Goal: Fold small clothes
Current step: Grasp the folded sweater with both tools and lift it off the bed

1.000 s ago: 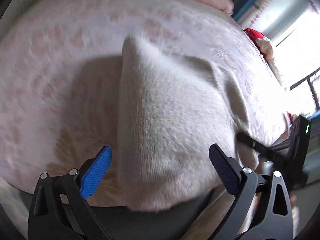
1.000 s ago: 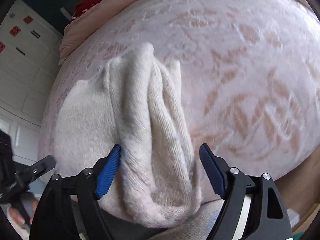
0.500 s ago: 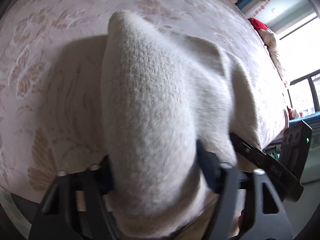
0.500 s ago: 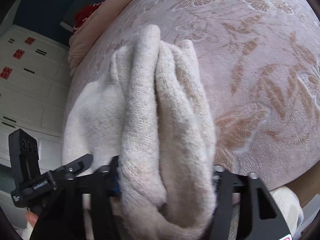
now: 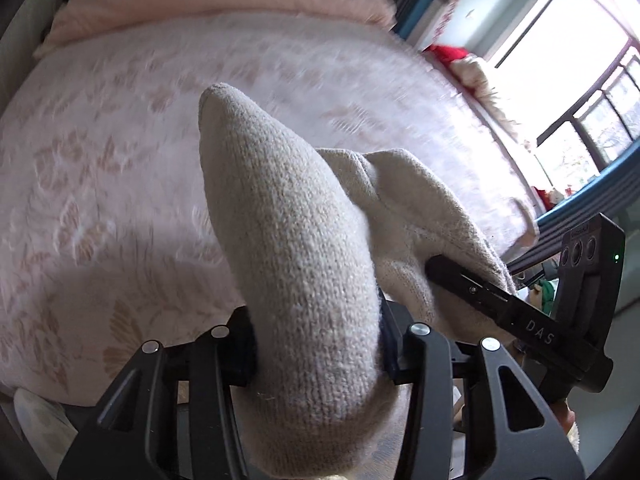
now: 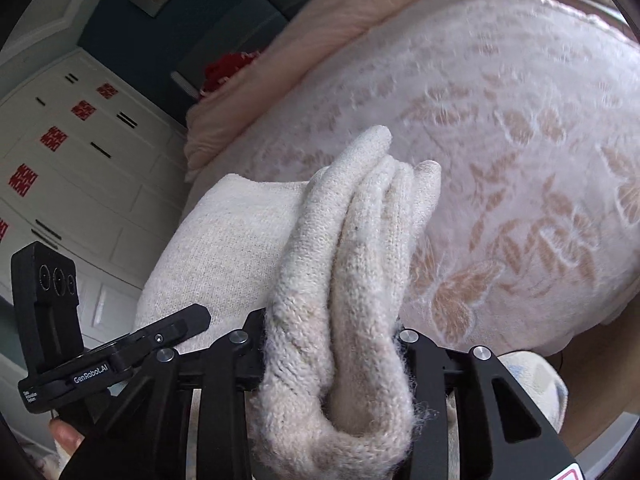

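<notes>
1. The left gripper (image 5: 316,344) is clamped tight on a bunched edge of the cream knitted garment (image 5: 296,248), lifted over the bed
2. The right gripper (image 6: 332,344) pinches several gathered folds of the same garment (image 6: 352,264)
3. The knit spans between both tools, near the bedspread's (image 6: 520,140) front edge
4. Open patterned bedspread (image 5: 100,160) stretches ahead to the pink quilt (image 5: 208,4)
</notes>
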Demonstrator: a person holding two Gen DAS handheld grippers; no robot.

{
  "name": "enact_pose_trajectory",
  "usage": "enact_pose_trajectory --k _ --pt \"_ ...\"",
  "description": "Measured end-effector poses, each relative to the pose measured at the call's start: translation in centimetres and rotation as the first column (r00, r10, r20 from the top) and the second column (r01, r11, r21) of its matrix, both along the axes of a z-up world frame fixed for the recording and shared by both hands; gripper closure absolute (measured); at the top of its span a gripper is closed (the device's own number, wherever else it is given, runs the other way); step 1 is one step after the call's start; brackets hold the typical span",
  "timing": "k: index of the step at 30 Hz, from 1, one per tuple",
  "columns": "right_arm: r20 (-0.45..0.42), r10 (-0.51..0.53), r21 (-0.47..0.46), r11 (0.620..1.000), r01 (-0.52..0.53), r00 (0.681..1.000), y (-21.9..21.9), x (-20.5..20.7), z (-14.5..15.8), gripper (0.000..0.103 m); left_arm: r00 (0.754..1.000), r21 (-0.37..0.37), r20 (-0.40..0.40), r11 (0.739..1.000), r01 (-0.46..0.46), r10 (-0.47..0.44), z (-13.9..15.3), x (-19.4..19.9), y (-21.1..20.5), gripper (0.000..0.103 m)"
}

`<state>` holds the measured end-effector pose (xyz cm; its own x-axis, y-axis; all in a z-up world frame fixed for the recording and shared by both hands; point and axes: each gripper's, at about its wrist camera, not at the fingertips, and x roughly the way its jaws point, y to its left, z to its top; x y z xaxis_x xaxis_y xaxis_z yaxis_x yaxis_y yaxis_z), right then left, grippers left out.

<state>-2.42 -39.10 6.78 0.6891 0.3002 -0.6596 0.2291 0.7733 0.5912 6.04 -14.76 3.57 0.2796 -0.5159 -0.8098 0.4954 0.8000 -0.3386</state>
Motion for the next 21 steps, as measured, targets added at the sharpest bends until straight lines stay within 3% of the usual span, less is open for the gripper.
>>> enact_pose_trajectory --k 5,9,15,21 --pt "0.156 -0.007 -0.085 0.996 0.02 0.988 0.6 -3.2 7.2 0.069 0.992 -0.088 0.122 0.995 0.041 -0.03 6.3 -2.3 0.9 0.059" --pt "0.309 0.008 -0.144 0.989 0.039 0.951 2.0 -5.0 13.5 0.069 0.965 -0.141 0.261 0.987 0.072 -0.033 11.9 -4.2 2.3 0.059" --pt "0.507 0.059 -0.231 0.971 0.069 0.86 5.3 -7.3 22.0 0.069 0.87 -0.213 0.492 0.969 0.127 -0.006 20.7 -7.5 5.9 0.059" --pt "0.655 0.132 -0.304 0.947 0.1 0.744 9.8 -8.7 29.2 0.068 0.763 -0.275 0.645 0.946 0.17 0.05 26.9 -9.5 10.7 0.058"
